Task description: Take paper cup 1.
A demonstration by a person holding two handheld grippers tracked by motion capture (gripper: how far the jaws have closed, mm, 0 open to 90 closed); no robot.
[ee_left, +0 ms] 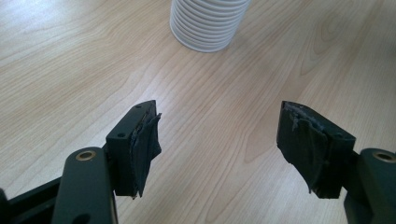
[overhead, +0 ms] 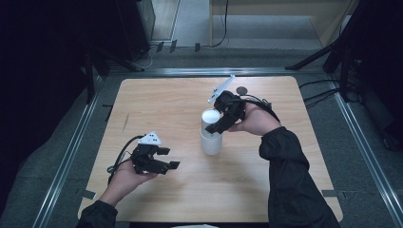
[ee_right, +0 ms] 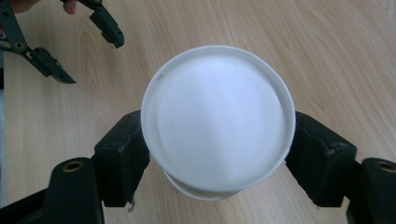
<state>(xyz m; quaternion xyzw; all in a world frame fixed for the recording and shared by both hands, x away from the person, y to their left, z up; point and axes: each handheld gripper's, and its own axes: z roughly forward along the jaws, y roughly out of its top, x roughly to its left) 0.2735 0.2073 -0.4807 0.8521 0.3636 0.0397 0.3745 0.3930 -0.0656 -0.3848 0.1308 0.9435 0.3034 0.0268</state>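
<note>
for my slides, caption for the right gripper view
Right claw straddles the top white cup of an upside-down stack on the wooden table.

No readable text, labels (or numbers) anywhere

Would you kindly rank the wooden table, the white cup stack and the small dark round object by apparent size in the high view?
1. Light wooden table, by far the largest.
2. White ribbed cup stack, held at its top cup by the right tongs.
3. Small dark round object at the table's far edge, smallest; it lies farther from the camera.
</note>
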